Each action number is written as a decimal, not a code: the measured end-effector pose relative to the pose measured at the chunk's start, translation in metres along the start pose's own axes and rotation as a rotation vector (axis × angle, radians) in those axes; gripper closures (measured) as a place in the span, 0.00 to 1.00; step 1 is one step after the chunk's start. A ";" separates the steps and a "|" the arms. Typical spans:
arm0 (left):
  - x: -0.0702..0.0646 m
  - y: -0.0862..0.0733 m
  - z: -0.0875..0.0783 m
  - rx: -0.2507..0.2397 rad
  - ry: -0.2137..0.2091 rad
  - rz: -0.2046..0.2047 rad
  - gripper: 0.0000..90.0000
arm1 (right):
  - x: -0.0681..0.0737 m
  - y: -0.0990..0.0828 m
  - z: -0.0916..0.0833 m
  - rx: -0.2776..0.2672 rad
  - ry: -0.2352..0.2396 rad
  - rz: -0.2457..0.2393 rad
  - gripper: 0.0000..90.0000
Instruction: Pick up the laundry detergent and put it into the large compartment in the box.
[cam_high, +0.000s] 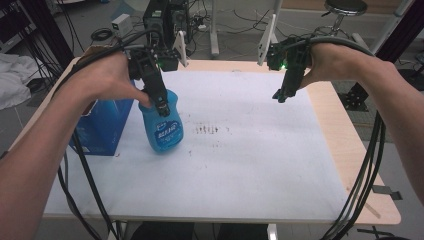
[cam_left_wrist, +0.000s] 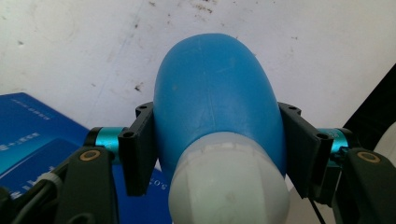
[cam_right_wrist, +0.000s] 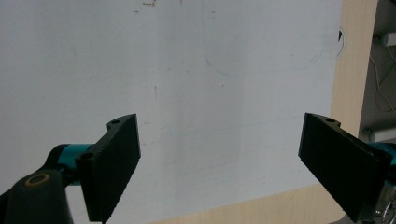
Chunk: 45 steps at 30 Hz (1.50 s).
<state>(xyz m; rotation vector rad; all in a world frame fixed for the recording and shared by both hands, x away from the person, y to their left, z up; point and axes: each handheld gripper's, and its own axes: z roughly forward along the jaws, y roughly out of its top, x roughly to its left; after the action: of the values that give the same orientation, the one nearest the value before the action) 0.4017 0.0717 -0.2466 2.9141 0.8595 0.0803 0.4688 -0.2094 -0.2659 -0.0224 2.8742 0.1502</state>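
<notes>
Between the black jaws of the left gripper (cam_left_wrist: 212, 154) sits the blue bottle (cam_left_wrist: 215, 112), clamped on both sides just below its white cap (cam_left_wrist: 229, 186), the pads pressing flat against the plastic. From the high view the left gripper (cam_high: 161, 105) comes down onto the top of the bottle (cam_high: 162, 127), which stands upright toward the left of the white mat (cam_high: 240, 165) with its printed label facing the near edge; whether its base touches the mat I cannot tell. Just beside the bottle, on its left, lies a blue box (cam_high: 102, 125) at the mat's left edge, and a corner of that box (cam_left_wrist: 28, 135) shows under the left gripper as well. Well apart, over the far right part of the mat, the right gripper (cam_high: 283, 95) hangs pointing down, and its jaws stand wide apart with nothing between them, above bare white mat (cam_right_wrist: 187, 70) near the wooden table (cam_right_wrist: 355, 60) edge. Dark smudges (cam_high: 210, 130) mark the middle of the mat.
</notes>
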 end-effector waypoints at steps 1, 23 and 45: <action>0.000 0.001 -0.004 0.003 0.004 0.004 0.40 | 0.000 0.000 0.000 -0.002 -0.001 0.000 0.13; 0.009 0.021 -0.088 0.004 0.013 0.067 0.40 | -0.002 -0.001 0.000 -0.005 -0.001 0.004 0.13; 0.036 0.002 -0.147 -0.074 0.001 0.015 0.40 | -0.002 -0.001 0.002 -0.005 -0.003 -0.001 0.13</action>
<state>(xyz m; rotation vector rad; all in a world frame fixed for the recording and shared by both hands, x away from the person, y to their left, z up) 0.4217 0.1016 -0.0990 2.8518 0.8173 0.1117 0.4717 -0.2099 -0.2670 -0.0251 2.8708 0.1574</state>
